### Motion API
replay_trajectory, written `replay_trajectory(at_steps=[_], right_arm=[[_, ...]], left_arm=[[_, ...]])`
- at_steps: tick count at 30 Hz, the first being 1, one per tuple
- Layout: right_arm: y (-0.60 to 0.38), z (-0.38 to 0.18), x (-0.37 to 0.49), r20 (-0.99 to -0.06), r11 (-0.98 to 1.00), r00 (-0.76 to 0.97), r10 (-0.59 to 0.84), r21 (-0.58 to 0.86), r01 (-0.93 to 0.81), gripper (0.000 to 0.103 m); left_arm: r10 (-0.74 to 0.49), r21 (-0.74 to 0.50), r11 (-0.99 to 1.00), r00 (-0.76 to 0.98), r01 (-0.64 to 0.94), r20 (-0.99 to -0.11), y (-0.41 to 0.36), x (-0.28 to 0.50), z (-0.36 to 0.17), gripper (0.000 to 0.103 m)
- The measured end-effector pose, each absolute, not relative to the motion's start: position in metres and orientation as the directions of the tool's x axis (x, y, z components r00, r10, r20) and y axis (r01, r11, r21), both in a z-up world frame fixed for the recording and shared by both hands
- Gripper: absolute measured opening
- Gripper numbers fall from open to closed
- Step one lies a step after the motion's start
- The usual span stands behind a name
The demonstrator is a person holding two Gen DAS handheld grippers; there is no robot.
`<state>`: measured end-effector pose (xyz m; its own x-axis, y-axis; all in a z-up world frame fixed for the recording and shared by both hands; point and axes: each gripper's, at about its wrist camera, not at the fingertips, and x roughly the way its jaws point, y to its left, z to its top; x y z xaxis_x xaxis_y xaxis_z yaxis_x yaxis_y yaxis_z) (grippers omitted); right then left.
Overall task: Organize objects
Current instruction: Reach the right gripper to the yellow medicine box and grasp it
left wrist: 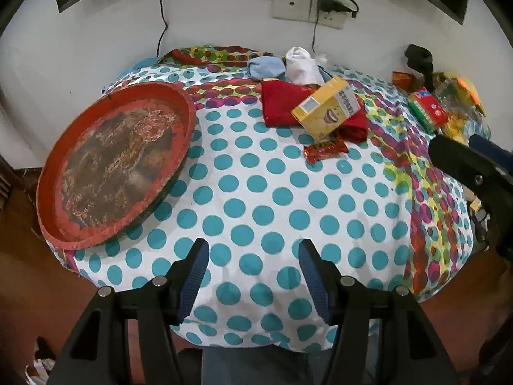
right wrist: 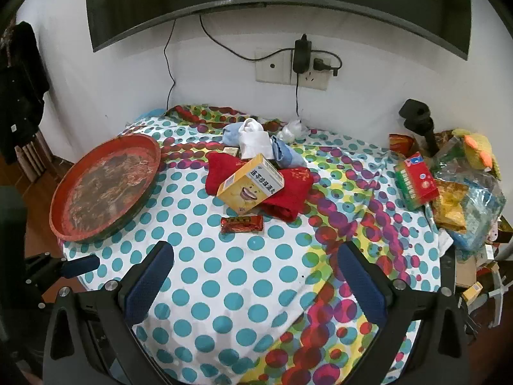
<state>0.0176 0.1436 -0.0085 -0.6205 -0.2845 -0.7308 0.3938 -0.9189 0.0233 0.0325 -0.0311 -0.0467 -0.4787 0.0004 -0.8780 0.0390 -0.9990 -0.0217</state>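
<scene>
Right wrist view: both the right gripper (right wrist: 253, 276) and left gripper (left wrist: 253, 276) hang wide and empty over a dotted tablecloth (right wrist: 224, 272). Yellow box (right wrist: 250, 182) at 12 o'clock on red cloth (right wrist: 288, 199); red tray (right wrist: 105, 189) at 10 o'clock, white wall (right wrist: 80, 96) behind

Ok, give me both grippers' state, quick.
Left gripper: open, holding nothing, above the cloth.
Right gripper: wide open, holding nothing.
</scene>
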Motion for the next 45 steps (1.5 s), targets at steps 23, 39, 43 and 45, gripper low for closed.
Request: replay_trajectory(at_steps=[23,39,43,45], right_arm=[[0.105,-0.085,-0.094,-0.830,-0.917,-0.445,-0.335,0.178,0.357,0.101],[0.094,-0.107,-0.139,-0.812,-0.936,-0.469,-0.346,0.265,0.232,0.082],[0.089,-0.108,-0.141,-0.809,-0.921,-0.452,-0.375,0.272,0.277,0.062],[0.088,-0.107,-0.140,-0.807,-0.913,-0.442,-0.391,0.281,0.295,0.058]], left_arm=[[-0.043,0.022,-0.998,-0.442,0.053,-0.896,-0.071,-0.029,-0.073,0.060],[-0.032,0.024,-0.999,-0.422,0.023,-0.906,-0.077,-0.053,-0.092,0.060],[-0.031,0.028,-1.000,-0.421,0.013,-0.907,-0.073,-0.057,-0.094,0.060],[-0.029,0.031,-1.000,-0.422,0.002,-0.906,-0.069,-0.058,-0.094,0.060]])
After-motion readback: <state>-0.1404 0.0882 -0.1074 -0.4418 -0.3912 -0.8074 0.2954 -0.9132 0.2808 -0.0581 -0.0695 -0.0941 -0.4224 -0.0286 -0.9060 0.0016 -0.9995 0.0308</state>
